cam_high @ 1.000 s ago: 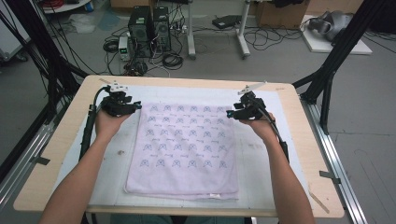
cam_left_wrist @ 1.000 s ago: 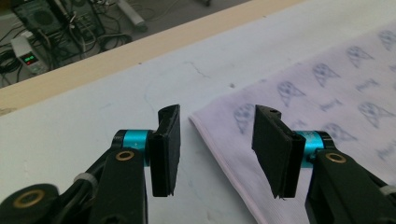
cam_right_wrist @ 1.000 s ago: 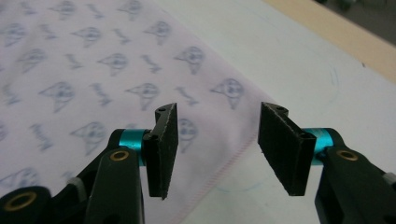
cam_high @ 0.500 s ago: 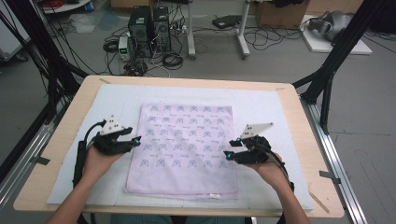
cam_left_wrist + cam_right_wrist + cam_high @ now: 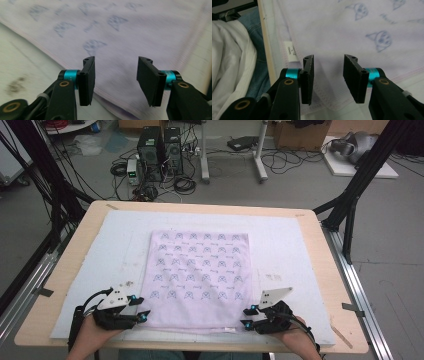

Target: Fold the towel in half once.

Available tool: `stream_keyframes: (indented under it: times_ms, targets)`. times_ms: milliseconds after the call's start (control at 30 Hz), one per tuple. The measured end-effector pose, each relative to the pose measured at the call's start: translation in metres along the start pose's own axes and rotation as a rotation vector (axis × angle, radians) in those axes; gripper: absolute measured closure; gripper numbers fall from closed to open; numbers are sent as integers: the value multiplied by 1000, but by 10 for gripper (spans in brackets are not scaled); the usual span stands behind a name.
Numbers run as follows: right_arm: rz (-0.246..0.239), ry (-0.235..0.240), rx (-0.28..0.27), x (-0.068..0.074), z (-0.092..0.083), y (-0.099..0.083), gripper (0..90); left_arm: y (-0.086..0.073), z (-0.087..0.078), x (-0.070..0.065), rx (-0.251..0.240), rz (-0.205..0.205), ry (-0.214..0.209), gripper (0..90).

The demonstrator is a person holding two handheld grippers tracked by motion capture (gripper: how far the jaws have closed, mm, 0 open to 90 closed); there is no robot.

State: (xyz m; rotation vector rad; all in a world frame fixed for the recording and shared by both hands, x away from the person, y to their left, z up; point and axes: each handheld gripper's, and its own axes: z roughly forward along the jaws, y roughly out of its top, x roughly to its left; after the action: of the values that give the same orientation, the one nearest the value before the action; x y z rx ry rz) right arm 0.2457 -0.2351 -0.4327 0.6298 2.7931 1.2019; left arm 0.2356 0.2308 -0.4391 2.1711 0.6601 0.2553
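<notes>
A pale lilac towel (image 5: 197, 280) printed with small blue figures is spread flat on the white mat (image 5: 295, 250), its label-bearing near hem laid close to the mat's near edge.

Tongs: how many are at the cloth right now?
2. The left tongs are at the cloth's near left corner; the right tongs are at its near right corner. Both are open.

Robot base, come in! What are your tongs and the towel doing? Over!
Left tongs open at near-left corner, right tongs open, closing, at near-right corner. Lavender towel flat, ungripped. Nothing in the way.
</notes>
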Motion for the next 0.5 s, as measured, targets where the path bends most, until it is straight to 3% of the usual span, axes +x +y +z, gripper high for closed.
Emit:
stream_keyframes:
  times_ms: [33,67,133,167,233,333,500]
  targets:
    - [3,0,12,1,4,-3,606,-4,3,-1,34,7,-26,516]
    - [-3,-11,-1,2,6,-7,620,-7,3,-4,3,31,-5,516]
    - [-2,-30,-21,3,6,-9,709,-10,2,-5,-19,31,9,581]
    - [-16,-34,-24,3,6,-10,802,-10,2,-5,-25,42,5,684]
    - [-33,-20,-11,3,5,-9,846,-10,1,-5,-20,46,0,843]
    - [-67,-17,28,5,-1,-2,851,-8,-3,-7,-27,50,9,872]
    - [-65,-19,-8,10,-15,2,839,-7,-14,-13,-45,56,19,879]
